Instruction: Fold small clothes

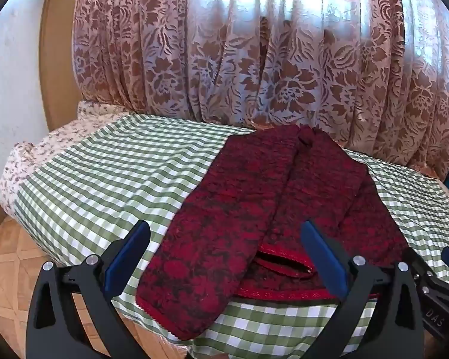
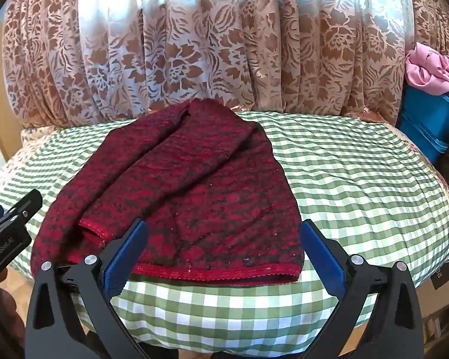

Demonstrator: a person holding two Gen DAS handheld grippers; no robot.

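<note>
Red-and-black knit garment (image 2: 182,185) is lying on the green checked cloth (image 2: 359,179), its trimmed hem facing the near edge and its narrow end reaching toward the floral curtain (image 2: 194,59) at the far side. Left gripper (image 1: 224,257) and right gripper (image 2: 221,254) are both hovering above the near hem, jaws spread wide, holding nothing. Judging by its thick, limp drape, the fabric is likely handling as soft, light and non-slippery. Take hold at the stitched hem (image 2: 212,270), near its corners, where the edge is firmest.
</note>
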